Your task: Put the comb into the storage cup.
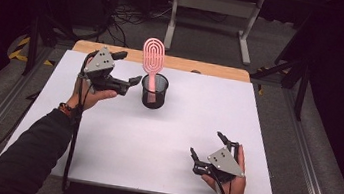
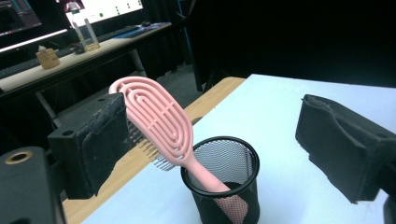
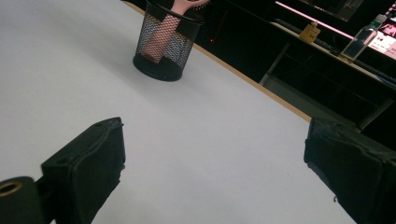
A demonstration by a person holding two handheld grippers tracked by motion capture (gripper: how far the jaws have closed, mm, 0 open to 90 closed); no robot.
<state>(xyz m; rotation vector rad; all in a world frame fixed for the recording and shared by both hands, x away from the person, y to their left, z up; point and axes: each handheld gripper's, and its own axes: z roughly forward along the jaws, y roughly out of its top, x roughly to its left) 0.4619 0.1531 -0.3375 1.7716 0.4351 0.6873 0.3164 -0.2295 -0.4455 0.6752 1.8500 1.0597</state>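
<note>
Pink hairbrush (image 2: 154, 121) stands in mesh cup (image 2: 224, 179); your left gripper's (image 1: 122, 68) fingers gape, released. Next, withdraw clear.

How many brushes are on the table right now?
1. The pink brush stands handle-down in the black mesh cup near the table's far edge, beside the left gripper. Nothing looks hidden.

High view: above the near edge, looking forward and down over the whole tabletop (image 1: 164, 141). Both gripper views sit low; both share the mesh cup (image 2: 222, 179), left close, right far.
</note>
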